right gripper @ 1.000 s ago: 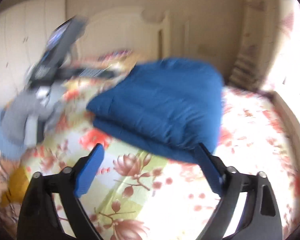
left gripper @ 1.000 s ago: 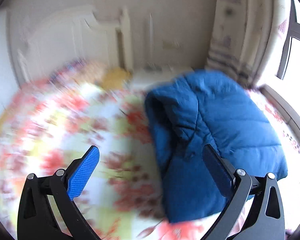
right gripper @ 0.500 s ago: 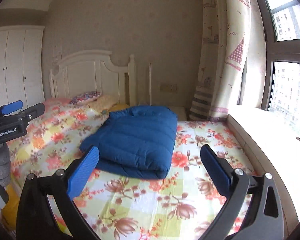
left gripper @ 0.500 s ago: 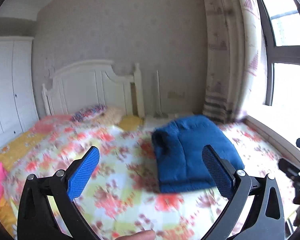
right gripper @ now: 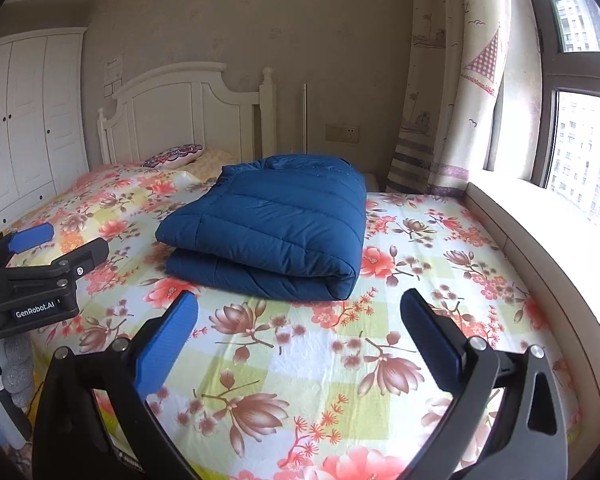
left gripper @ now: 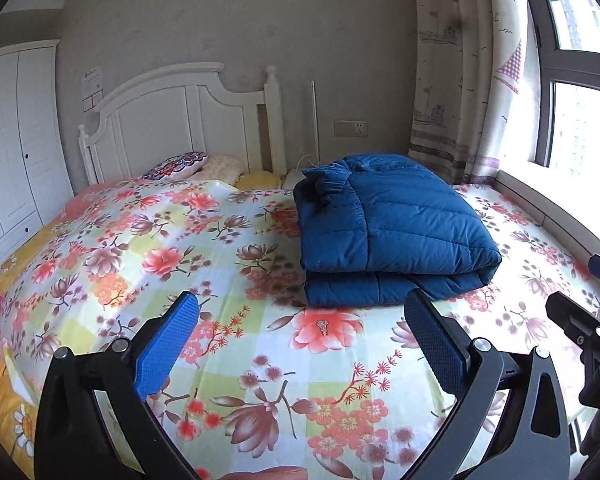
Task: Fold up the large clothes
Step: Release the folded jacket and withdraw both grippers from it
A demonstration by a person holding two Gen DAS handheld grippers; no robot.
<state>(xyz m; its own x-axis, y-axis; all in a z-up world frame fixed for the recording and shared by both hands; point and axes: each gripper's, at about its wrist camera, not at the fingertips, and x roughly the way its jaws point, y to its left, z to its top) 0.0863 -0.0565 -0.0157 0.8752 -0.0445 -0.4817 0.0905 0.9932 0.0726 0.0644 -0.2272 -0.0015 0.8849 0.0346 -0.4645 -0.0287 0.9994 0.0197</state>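
Observation:
A blue puffer jacket (left gripper: 388, 232) lies folded in a thick rectangle on the floral bedsheet (left gripper: 204, 264), toward the right side of the bed. It also shows in the right wrist view (right gripper: 276, 228). My left gripper (left gripper: 300, 336) is open and empty, held back above the foot of the bed, short of the jacket's near edge. My right gripper (right gripper: 300, 332) is open and empty too, also back from the jacket. The left gripper's body (right gripper: 32, 280) shows at the left of the right wrist view.
A white headboard (left gripper: 180, 120) and pillows (left gripper: 180, 164) stand at the far end. A white wardrobe (left gripper: 12, 140) is on the left. A curtain (left gripper: 460, 80), a window and a sill (right gripper: 540, 232) run along the right.
Both grippers have pulled back and up from the jacket, so the whole bed now shows. The jacket stays folded where it lay.

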